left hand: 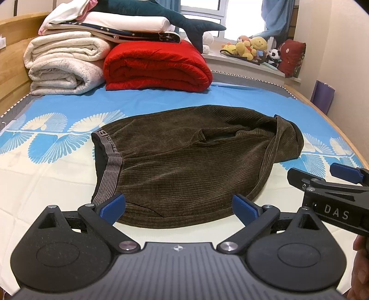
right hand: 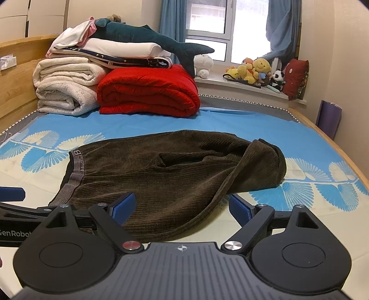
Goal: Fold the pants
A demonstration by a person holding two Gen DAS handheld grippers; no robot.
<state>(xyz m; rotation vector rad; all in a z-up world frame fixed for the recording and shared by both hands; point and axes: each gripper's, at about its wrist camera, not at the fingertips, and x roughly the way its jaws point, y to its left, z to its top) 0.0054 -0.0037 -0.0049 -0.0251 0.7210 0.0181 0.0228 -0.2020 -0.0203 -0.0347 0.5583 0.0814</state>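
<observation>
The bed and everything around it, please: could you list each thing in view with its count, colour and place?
pants: one, dark brown corduroy, folded, bed centre
bed sheet: one, blue and cream
red blanket: one, folded, far end
cream blankets: two, rolled, left of the red one
folded linens: several, white and navy, on top
plush shark: one, teal, on the pile
soft toys: several, mostly yellow, windowsill
red cushion: one, windowsill
curtains: blue, at window
left gripper: open, near edge of the pants
right gripper: open, near edge of the pants
</observation>
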